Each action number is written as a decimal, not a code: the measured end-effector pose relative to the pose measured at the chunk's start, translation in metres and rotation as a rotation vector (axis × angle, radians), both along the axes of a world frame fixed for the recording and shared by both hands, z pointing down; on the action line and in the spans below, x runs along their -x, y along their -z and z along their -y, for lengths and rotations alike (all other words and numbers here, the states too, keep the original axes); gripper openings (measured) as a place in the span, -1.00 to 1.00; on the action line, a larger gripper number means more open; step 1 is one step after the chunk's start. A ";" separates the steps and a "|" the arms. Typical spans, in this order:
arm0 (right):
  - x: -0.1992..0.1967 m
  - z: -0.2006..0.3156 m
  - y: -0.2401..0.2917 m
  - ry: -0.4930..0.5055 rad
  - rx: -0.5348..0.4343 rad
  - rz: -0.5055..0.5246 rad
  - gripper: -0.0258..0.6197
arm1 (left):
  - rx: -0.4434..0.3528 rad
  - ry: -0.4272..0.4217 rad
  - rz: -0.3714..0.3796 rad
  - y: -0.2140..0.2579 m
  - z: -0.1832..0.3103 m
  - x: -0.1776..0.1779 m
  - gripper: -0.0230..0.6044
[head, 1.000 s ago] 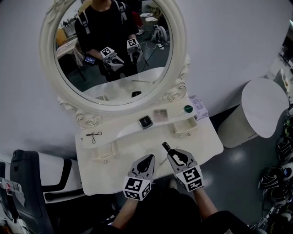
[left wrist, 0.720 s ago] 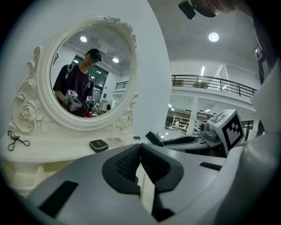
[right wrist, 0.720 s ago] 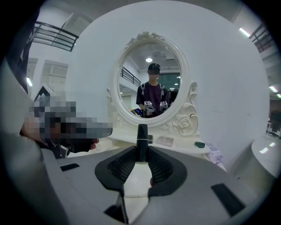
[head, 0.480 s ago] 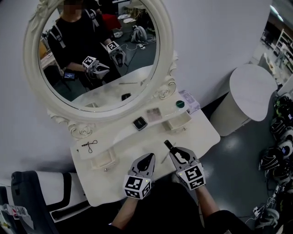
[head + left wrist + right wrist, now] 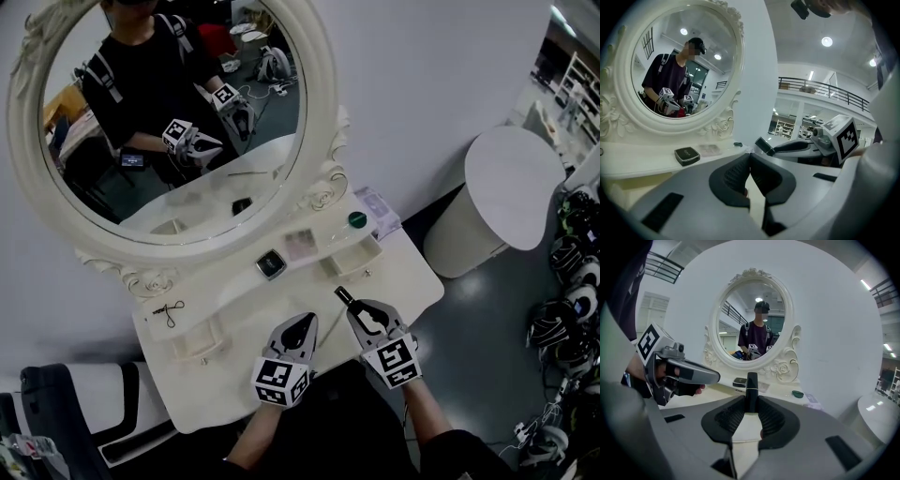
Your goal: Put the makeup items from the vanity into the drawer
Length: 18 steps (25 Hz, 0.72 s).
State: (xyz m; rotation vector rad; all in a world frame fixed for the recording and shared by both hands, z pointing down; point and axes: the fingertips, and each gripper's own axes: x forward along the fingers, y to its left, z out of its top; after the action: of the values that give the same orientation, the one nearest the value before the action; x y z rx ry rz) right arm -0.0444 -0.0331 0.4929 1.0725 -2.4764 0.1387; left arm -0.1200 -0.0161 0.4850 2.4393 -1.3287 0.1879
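Two grippers hover above the cream vanity tabletop (image 5: 234, 314) beside its small open drawer (image 5: 360, 255) (head view); left gripper (image 5: 750, 157), jaws pressed together on nothing (left gripper view); right gripper (image 5: 751, 405) clamping a slim black makeup tube (image 5: 752, 386), judged mid-carry, next needing lowering into that drawer and release (right gripper view).

No words, numbers or brands are legible. The left gripper (image 5: 301, 328) and right gripper (image 5: 357, 310), lower middle, carry only square black-and-white marker patterns.

We see bright, even indoor light; round ceiling lamps (image 5: 827, 41) glow at one o'clock in the left gripper view. Both gripper views bulge and darken at the rims; shadows are soft.
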 end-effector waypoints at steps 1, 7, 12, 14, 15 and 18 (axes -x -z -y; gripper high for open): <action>-0.003 0.006 -0.002 0.009 -0.001 -0.007 -0.60 | 0.003 0.001 0.000 -0.002 0.006 -0.005 -0.88; -0.023 0.043 -0.010 0.081 -0.005 -0.051 -0.60 | 0.019 0.020 0.005 -0.005 0.044 -0.033 -0.88; -0.035 0.070 -0.018 0.156 -0.016 -0.083 -0.60 | 0.028 0.051 0.014 -0.007 0.071 -0.047 -0.88; -0.039 0.080 -0.019 0.187 -0.019 -0.097 -0.60 | 0.033 0.069 0.021 -0.009 0.080 -0.051 -0.88; -0.041 0.084 -0.021 0.204 -0.020 -0.104 -0.60 | 0.037 0.079 0.025 -0.010 0.083 -0.053 -0.88; -0.046 0.094 -0.028 0.261 -0.017 -0.126 -0.60 | 0.051 0.113 0.038 -0.016 0.092 -0.057 -0.88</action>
State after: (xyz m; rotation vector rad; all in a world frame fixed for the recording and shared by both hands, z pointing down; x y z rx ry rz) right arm 0.0017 -0.1268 0.5212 0.7312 -2.4789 -0.0292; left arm -0.0631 -0.1083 0.5012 2.3221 -1.4559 0.2372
